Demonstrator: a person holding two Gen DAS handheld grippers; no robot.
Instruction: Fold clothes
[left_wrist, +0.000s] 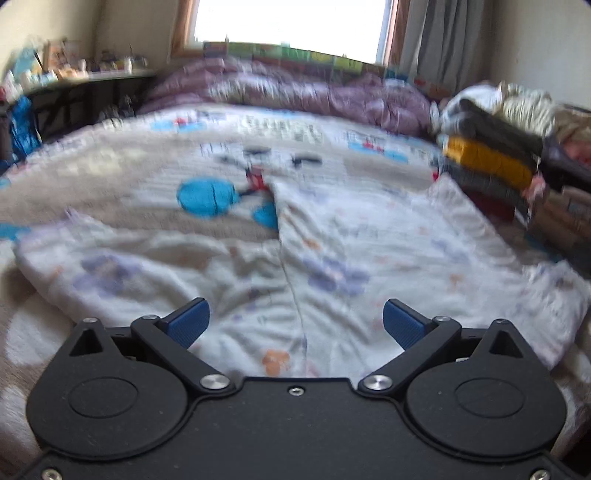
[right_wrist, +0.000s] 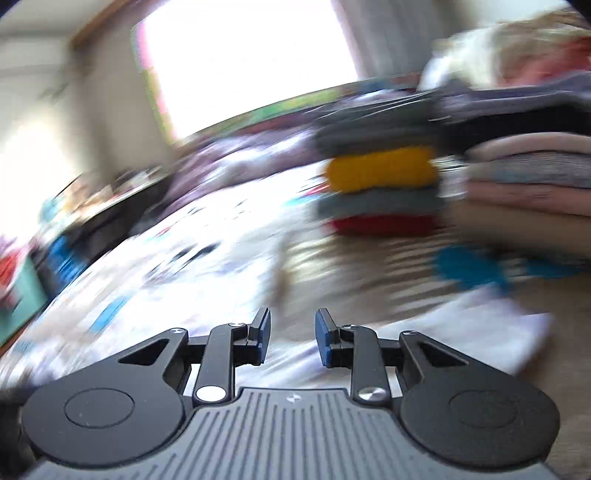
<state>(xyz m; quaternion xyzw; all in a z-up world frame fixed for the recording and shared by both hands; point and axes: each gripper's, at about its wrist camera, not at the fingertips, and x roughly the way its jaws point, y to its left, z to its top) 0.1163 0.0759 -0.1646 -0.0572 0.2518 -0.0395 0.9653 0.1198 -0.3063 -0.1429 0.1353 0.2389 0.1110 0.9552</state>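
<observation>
blue-padded left fingers (left_wrist: 295, 325) apart over white floral cotton pyjama trousers (left_wrist: 332, 258); right fingers (right_wrist: 291, 339) narrowly apart, empty; best pinch hems squarely.

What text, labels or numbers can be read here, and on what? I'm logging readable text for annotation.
None can be read.
Bedspread: a block of dark print near its far edge, too blurred to read.
Colourful boxes on the windowsill: any print too blurred.
White patterned garment: only shapes, no letters.
Right wrist view: motion blur throughout.
</observation>
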